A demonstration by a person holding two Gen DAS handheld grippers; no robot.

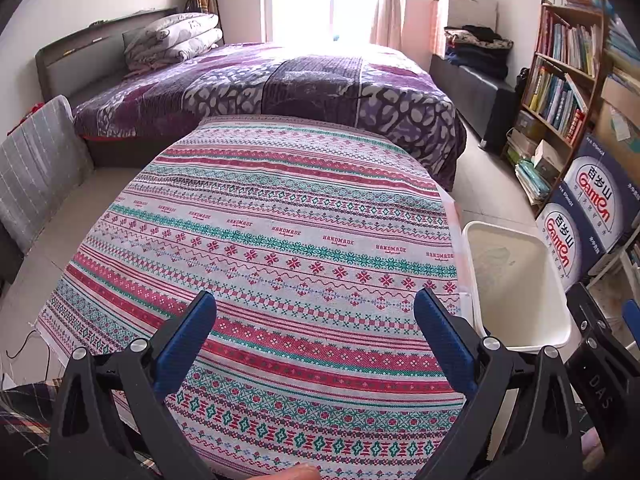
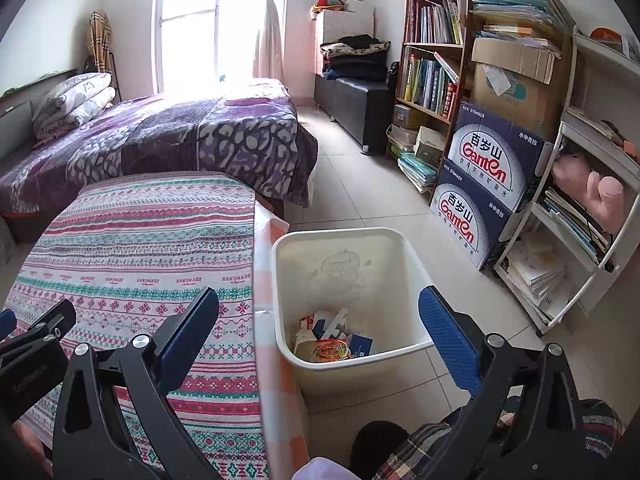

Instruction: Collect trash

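Note:
A white plastic bin (image 2: pixel 404 280) stands on the tiled floor to the right of a table covered with a patterned cloth (image 1: pixel 280 240). Crumpled wrappers and packets (image 2: pixel 330 340) lie at the bin's bottom. My right gripper (image 2: pixel 318 304) hovers open above the bin's near rim, nothing between its blue pads. My left gripper (image 1: pixel 314 308) is open over the near part of the cloth, holding nothing. The bin (image 1: pixel 516 280) shows at the right in the left wrist view, and part of the right gripper's black frame (image 1: pixel 600 360) beyond it. No trash shows on the cloth.
A bed with a purple cover (image 2: pixel 180 132) lies behind the table. Blue water cartons (image 2: pixel 492 184), a bookshelf (image 2: pixel 436 60) and a white rack (image 2: pixel 580 220) line the right wall. A grey chair (image 1: pixel 36 168) stands left of the table. Plaid-clad legs (image 2: pixel 420 452) show below.

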